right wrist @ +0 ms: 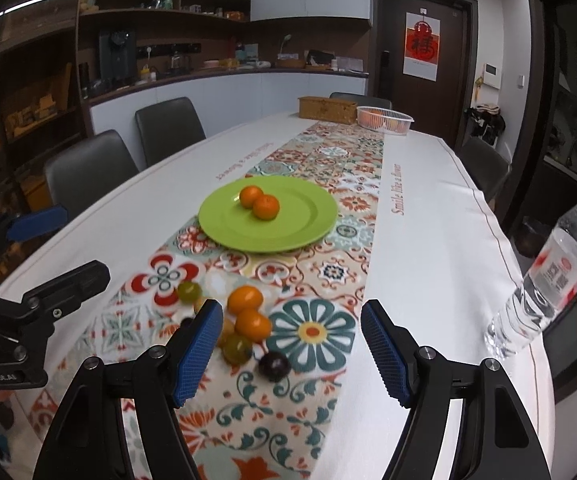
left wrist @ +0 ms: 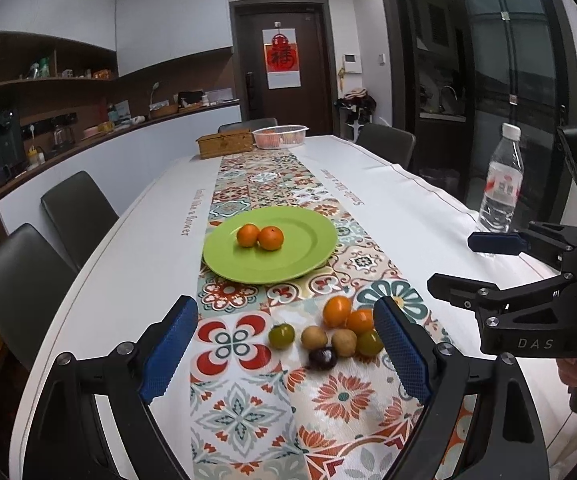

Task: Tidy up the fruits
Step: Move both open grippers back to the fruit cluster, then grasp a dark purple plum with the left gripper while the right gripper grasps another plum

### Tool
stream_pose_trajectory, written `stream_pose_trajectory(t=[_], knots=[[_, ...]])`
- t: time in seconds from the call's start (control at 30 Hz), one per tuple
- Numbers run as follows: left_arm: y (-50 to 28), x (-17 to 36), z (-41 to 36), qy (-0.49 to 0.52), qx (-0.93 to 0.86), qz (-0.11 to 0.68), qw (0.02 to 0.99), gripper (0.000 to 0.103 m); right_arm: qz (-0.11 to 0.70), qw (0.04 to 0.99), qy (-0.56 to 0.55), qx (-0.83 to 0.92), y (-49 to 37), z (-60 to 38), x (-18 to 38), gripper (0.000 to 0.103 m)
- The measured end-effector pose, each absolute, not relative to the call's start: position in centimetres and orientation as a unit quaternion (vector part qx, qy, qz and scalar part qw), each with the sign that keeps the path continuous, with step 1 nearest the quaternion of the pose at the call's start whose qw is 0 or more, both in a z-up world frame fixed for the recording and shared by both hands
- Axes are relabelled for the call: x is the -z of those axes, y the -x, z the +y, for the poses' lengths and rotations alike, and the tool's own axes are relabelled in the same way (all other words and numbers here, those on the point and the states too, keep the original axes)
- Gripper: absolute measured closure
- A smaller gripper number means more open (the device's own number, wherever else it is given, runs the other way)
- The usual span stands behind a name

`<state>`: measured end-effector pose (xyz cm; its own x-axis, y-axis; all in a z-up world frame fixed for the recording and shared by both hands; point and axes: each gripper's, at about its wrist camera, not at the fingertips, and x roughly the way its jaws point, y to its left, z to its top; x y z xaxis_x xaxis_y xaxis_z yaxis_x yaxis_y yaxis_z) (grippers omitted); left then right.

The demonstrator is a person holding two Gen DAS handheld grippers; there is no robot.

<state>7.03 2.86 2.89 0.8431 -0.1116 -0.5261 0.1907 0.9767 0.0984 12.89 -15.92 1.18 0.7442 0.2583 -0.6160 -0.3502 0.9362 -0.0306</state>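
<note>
Loose fruits (left wrist: 330, 334): clustered on the patterned runner (left wrist: 244, 412), below my wide-parted left gripper (left wrist: 284, 354); my right gripper (right wrist: 291, 354) gaped empty beside them.

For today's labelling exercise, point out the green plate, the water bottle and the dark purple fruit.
green plate (left wrist: 308, 256): left wrist view, bare front part of the plate.
water bottle (left wrist: 502, 184): left wrist view, on its label.
dark purple fruit (right wrist: 274, 365): right wrist view, middle of the fruit.
</note>
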Motion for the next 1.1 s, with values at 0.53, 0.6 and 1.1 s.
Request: stream_pose_trajectory(t=[0.53,0.6,1.1], knots=[[-8.3,1.6,1.7,-0.104,0.125,0.313,0.936,0.03,0.361,0.909,0.109,-0.178,-12.4,-15.4,2.7,0.031],[-8.8,2.2,1.6,-0.103,0.131,0.324,0.931,0.034,0.368,0.906,0.106,-0.18,-12.8,-15.5,3.2,0.031],[-12.2,6.1,1.6,-0.078,0.159,0.388,0.904,0.054,0.416,0.882,0.099,-0.2,-15.3,-14.6,6.6,0.051]])
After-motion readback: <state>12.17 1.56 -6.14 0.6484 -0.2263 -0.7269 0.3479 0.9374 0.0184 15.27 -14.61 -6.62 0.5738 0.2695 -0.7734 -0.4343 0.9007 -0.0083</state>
